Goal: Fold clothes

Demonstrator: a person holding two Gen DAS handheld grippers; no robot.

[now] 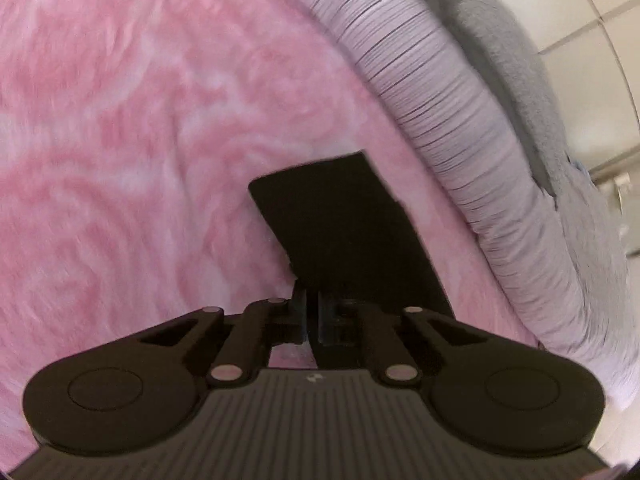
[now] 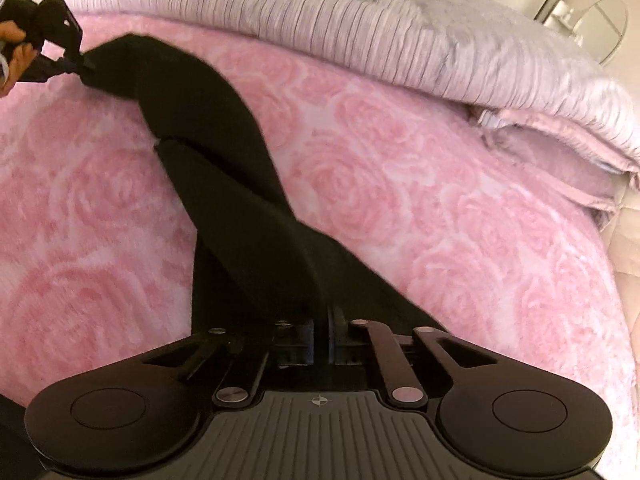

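Tension matters: both grippers, left and right, pinch opposite ends of the black garment stretched twisted above the pink bedspread, so untwisting precedes any fold.

garment stretched across bed, from left gripper at far left to right gripper at near centre | folded quilt behind garment along bed's far edge | person's hand on left gripper
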